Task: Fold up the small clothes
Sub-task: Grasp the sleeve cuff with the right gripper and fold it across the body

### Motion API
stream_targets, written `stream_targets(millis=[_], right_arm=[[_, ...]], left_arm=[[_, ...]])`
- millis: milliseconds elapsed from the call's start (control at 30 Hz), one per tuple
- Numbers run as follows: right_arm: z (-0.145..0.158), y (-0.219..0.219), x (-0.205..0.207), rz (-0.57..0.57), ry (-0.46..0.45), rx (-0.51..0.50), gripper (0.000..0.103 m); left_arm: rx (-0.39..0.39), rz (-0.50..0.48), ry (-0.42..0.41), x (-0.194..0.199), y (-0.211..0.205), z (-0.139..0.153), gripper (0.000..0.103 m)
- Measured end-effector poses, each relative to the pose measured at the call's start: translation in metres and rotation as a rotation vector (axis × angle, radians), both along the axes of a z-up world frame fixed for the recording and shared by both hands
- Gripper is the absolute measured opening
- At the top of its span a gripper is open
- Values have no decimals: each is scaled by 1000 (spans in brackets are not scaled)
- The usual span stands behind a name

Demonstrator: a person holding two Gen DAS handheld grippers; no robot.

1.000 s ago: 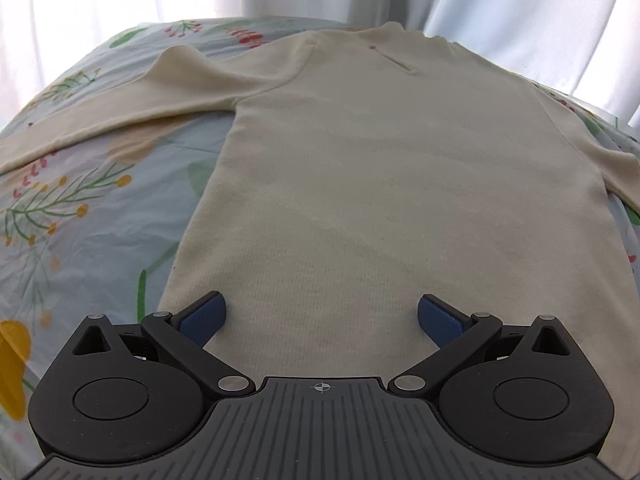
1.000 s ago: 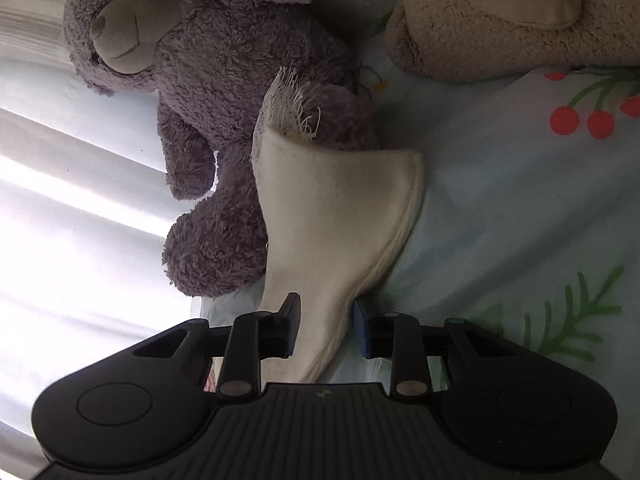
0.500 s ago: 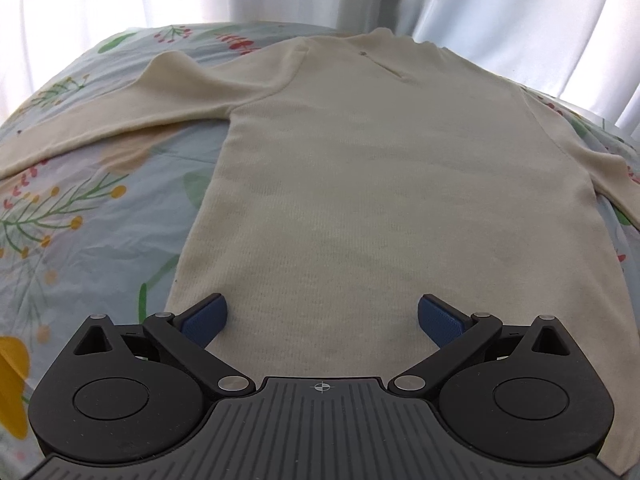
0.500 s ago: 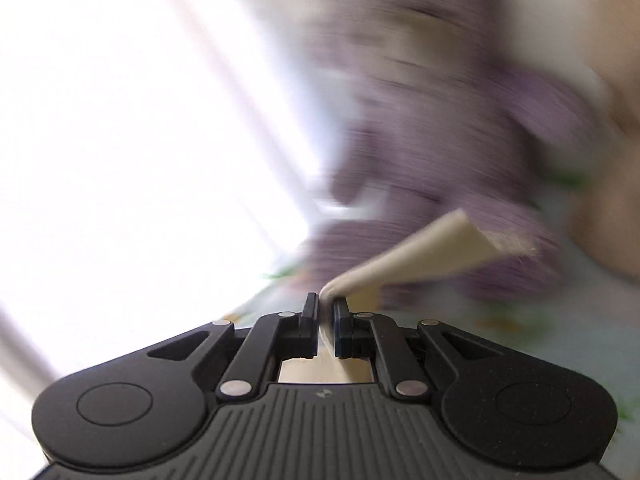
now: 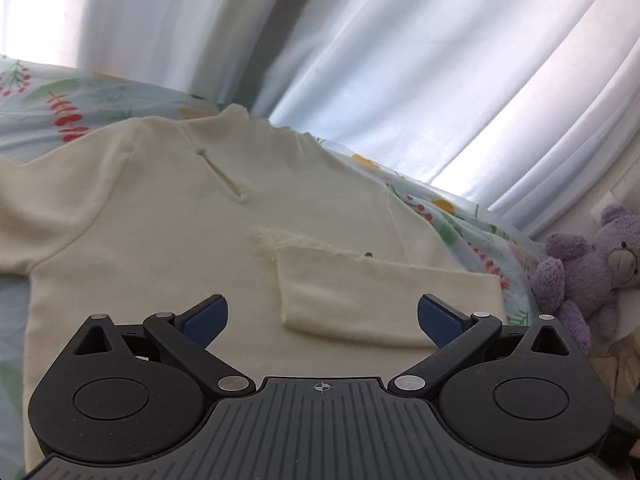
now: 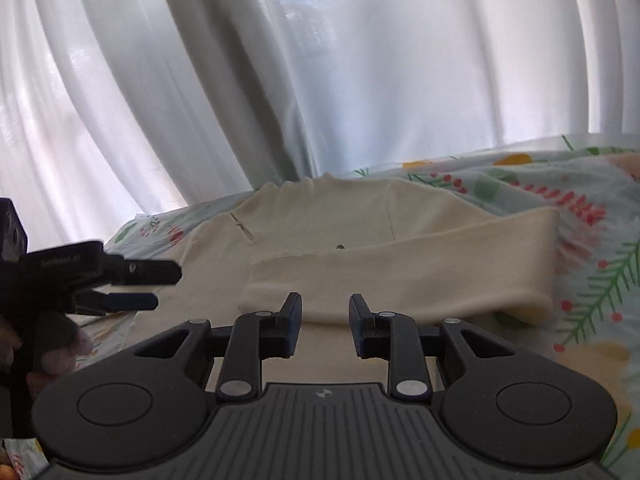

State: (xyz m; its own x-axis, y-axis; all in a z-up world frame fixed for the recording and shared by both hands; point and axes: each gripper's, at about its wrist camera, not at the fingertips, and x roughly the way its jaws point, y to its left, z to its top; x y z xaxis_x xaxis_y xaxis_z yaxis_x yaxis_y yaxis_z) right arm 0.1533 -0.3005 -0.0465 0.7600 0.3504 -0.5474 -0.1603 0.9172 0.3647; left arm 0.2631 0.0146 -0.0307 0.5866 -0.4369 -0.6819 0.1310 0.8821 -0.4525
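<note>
A cream long-sleeved top (image 5: 168,248) was seen spread flat on a floral bed sheet (image 6: 592,264); its right sleeve (image 5: 384,300), a second earlier pinched out by a purple teddy bear (image 5: 580,264), now lay folded across the chest; the right tongs (image 6: 325,312) had just been opening and stood narrowly parted with nothing between them, just short of the cuff; the left tongs (image 5: 322,314) were held wide and empty above the hem; the other sleeve, seemingly unfolded, ran out of view, so its fold was judged next.
</note>
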Motion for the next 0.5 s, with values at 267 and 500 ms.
stream_targets(millis=[267,500], right_arm=[[-12,-18,-21,-79,37,50,31],[-18,-29,-18,-118,59,88,35]], left_arm=[[-54,-9,150,57,-11,-46,80],[-69,-47,185,65,-24,-49,27]])
